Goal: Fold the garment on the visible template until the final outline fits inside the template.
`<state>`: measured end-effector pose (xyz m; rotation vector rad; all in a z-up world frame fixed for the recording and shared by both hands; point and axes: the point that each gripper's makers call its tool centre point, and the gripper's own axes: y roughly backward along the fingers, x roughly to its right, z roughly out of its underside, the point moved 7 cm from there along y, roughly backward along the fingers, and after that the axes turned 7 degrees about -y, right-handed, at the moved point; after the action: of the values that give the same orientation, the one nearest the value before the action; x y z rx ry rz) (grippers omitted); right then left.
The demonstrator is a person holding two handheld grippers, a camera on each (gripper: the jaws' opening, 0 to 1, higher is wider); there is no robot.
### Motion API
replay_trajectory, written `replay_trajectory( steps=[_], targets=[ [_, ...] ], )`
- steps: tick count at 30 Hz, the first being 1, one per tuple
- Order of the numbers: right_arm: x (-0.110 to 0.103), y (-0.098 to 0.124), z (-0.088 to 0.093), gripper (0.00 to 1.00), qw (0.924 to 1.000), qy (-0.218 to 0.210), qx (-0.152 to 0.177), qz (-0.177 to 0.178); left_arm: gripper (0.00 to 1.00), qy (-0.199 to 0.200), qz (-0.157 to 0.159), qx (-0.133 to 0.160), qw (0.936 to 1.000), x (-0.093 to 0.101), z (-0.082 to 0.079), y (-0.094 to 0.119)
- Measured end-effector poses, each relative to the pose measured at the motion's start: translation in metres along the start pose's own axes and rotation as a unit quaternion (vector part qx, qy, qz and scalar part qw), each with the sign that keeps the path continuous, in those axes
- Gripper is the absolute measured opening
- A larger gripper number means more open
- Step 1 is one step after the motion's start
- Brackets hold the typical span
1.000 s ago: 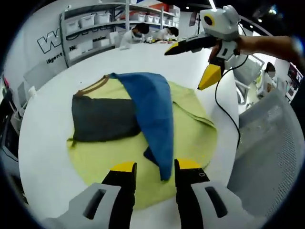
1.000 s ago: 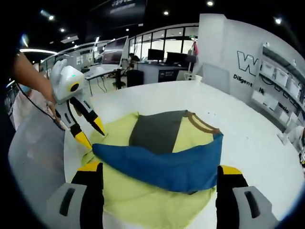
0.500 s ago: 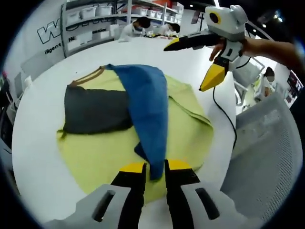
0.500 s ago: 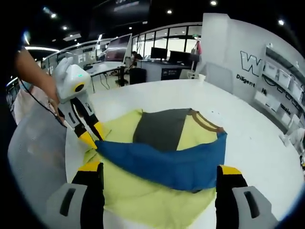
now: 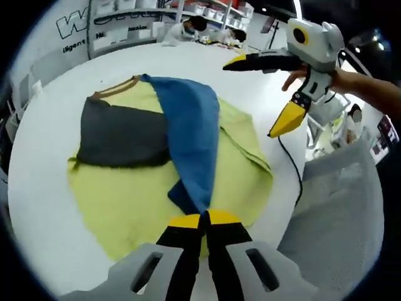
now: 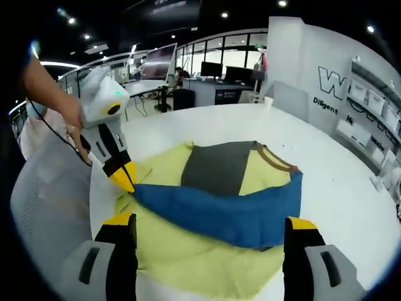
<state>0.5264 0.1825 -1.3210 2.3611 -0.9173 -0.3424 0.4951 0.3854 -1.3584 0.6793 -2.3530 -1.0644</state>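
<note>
Garment: a T-shirt with a dark grey body, a blue sleeve and a brown collar band lies across the centre of the left gripper view; in the right gripper view it sits mid-frame.
Blue sleeve: the blue sleeve is folded over the grey body and runs from upper centre down to the lower centre of the left gripper view; in the right gripper view it forms a broad band from left of centre to the right.
Template: a yellow-green template, roughly round, lies flat under the garment; its near part fills the lower centre of the right gripper view. The grey body and sleeve lie within its outline as far as shown, though the collar band reaches its far edge.
Worktop: a white round worktop carries both; it shows at right in the right gripper view.
Left gripper: the left gripper, at bottom centre of its own view, has its yellow-tipped fingers pressed together on the lower end of the blue sleeve. In the right gripper view it comes in at left, tips at the sleeve's left end.
Right gripper: the right gripper has its fingers spread wide at the bottom of its view, pinching nothing. It appears at upper right of the left gripper view, above the worktop, fingers apart.
Hand: a hand holds that gripper.
</note>
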Motion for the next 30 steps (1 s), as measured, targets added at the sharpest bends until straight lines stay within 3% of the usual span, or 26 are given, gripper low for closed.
replay_trajectory(
  steps=[1,6,16,30],
  targets=[
    [-0.001,0.000,0.000,0.96,1.0000,-0.001,0.001,0.000,0.05,0.013,0.004,0.001,0.9999,0.000,-0.003,0.001],
    [-0.007,0.000,0.002,0.96,1.0000,-0.002,0.003,-0.004,0.05,0.005,0.009,0.026,0.9996,0.005,-0.021,0.006],
    [-0.011,0.001,0.009,0.95,1.0000,-0.001,0.001,-0.009,0.05,-0.014,0.050,0.072,0.9960,0.038,-0.062,0.006],
    [0.006,0.023,0.046,0.96,0.9995,-0.025,-0.015,0.015,0.05,-0.032,0.104,0.106,0.9884,0.077,-0.093,-0.004]
  ],
)
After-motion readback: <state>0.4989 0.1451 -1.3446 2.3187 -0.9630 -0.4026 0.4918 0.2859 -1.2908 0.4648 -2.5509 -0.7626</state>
